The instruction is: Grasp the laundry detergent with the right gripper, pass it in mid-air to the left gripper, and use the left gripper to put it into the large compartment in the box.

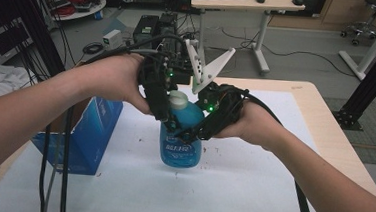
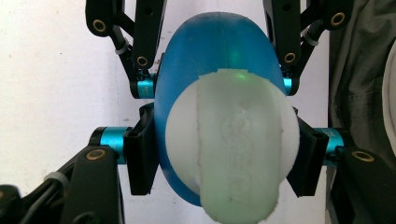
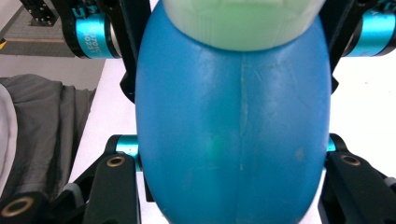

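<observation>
A blue plastic bottle (image 1: pixel 180 148) with a white cap (image 1: pixel 178 100) stands upright on the white table cover (image 1: pixel 250 190). My left gripper (image 1: pixel 169 118) comes down from above and is shut on the bottle's top, its pads pressing both sides just under the cap (image 2: pixel 233 149). My right gripper (image 1: pixel 194 132) reaches in from the right and is shut on the bottle's blue body (image 3: pixel 233 140). In the left gripper view my left gripper (image 2: pixel 224 161) is near and the right one's jaws clasp the bottle farther off. The right gripper (image 3: pixel 233 161) shows the blue wall wedged between its jaws.
An open blue carton (image 1: pixel 81 133) stands on the table to the left of the bottle. Grey cloth (image 3: pixel 46 130) lies past the table's edge. Cables trail from both grippers across the cover. A desk (image 1: pixel 243 2) and equipment stand on the floor behind.
</observation>
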A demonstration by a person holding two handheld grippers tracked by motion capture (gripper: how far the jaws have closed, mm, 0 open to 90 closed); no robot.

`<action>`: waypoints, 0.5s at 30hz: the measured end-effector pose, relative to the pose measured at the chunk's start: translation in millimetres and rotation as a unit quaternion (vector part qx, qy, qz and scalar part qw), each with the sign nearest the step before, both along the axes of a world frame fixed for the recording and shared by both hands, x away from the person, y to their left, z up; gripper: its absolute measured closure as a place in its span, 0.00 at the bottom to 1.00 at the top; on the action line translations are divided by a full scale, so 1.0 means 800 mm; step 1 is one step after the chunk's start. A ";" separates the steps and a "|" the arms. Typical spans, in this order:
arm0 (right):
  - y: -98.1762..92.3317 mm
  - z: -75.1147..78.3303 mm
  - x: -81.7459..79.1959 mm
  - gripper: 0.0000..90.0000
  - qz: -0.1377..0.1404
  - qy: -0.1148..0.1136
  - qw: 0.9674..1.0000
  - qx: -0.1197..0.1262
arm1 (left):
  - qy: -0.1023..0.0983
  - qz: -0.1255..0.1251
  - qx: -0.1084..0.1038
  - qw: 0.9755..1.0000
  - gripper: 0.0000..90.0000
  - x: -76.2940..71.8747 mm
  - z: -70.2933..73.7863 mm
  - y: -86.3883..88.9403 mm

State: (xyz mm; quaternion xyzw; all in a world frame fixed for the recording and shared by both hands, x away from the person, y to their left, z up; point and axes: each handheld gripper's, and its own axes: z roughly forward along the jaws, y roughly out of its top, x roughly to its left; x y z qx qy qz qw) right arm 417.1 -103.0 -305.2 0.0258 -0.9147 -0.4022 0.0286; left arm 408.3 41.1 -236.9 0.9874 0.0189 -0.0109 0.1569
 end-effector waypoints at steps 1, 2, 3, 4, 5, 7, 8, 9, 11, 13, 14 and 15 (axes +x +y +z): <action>0.000 0.000 0.000 0.50 0.000 0.000 1.000 0.000 | 0.002 0.002 0.000 1.000 0.43 0.000 0.000 0.000; 0.000 0.000 0.002 0.49 0.004 0.001 1.000 -0.003 | 0.002 0.001 0.002 1.000 0.43 0.001 0.001 0.000; 0.000 0.000 0.002 0.49 0.003 0.003 1.000 -0.002 | 0.004 0.003 0.000 1.000 0.43 0.001 0.001 0.001; 0.000 0.000 0.002 0.49 0.003 0.003 1.000 -0.002 | 0.005 0.006 -0.004 1.000 0.43 0.001 0.001 0.001; 0.000 0.001 0.001 0.49 0.000 0.007 1.000 -0.002 | 0.006 0.002 -0.003 1.000 0.43 0.002 0.002 0.002; -0.002 0.002 0.001 0.48 -0.002 0.013 1.000 0.002 | 0.003 0.002 -0.008 1.000 0.43 0.002 0.004 0.003; -0.002 0.003 0.001 0.47 -0.005 0.018 1.000 0.005 | 0.004 0.006 -0.009 1.000 0.43 0.002 0.005 0.003; -0.002 0.003 0.001 0.45 -0.007 0.026 1.000 0.010 | 0.004 0.008 -0.007 1.000 0.43 0.002 0.005 0.004; -0.002 0.003 0.002 0.40 -0.014 0.025 1.000 0.010 | 0.004 0.008 -0.006 1.000 0.43 0.003 0.003 0.006; -0.002 0.003 0.002 0.38 -0.011 0.024 1.000 0.013 | 0.002 0.009 -0.001 1.000 0.43 0.004 0.004 0.009; -0.002 0.003 0.003 0.34 -0.013 0.021 1.000 0.013 | 0.004 0.012 -0.001 1.000 0.43 0.004 0.005 0.010; -0.002 0.003 0.002 0.29 -0.022 0.021 1.000 0.009 | 0.006 0.013 0.001 1.000 0.43 0.004 0.006 0.011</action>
